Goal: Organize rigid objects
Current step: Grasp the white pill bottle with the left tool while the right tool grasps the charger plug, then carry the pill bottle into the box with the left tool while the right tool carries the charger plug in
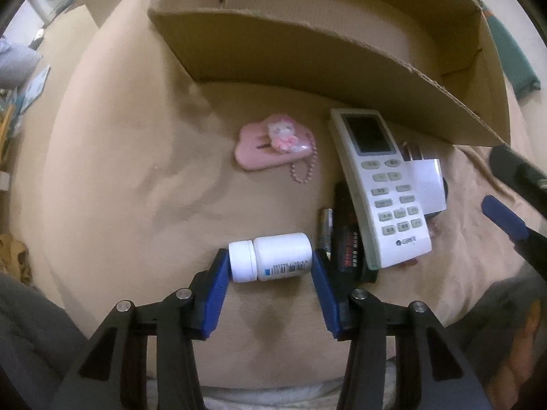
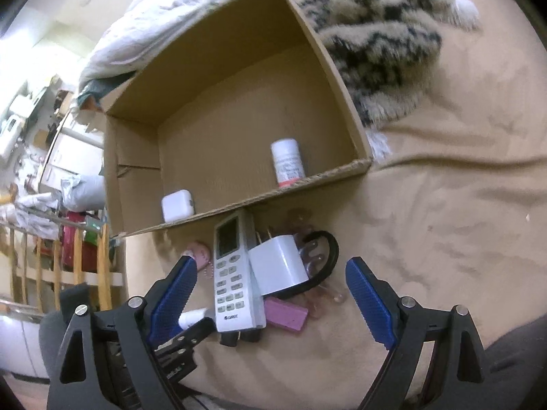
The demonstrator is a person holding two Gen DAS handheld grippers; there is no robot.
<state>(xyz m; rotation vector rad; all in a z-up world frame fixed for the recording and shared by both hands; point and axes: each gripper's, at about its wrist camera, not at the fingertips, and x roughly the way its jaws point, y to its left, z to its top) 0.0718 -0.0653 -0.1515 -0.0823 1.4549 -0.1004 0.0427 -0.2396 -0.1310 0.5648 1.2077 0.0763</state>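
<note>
Our left claw (image 1: 270, 268) is bracketing the white pill bottle (image 1: 270, 256), which is lying on its side on the tan bedsheet (image 1: 136, 171), pads touching cap end and base; we are judging it gripped lengthwise. It is looking light, stiff and smooth, so slipping is a risk; taking it across the barrel might seat better. Our right claw (image 2: 270, 283) is hanging released over the air-conditioner remote (image 2: 232, 273) and white charger plug (image 2: 283, 263), beside the cardboard box (image 2: 239, 205).
</note>
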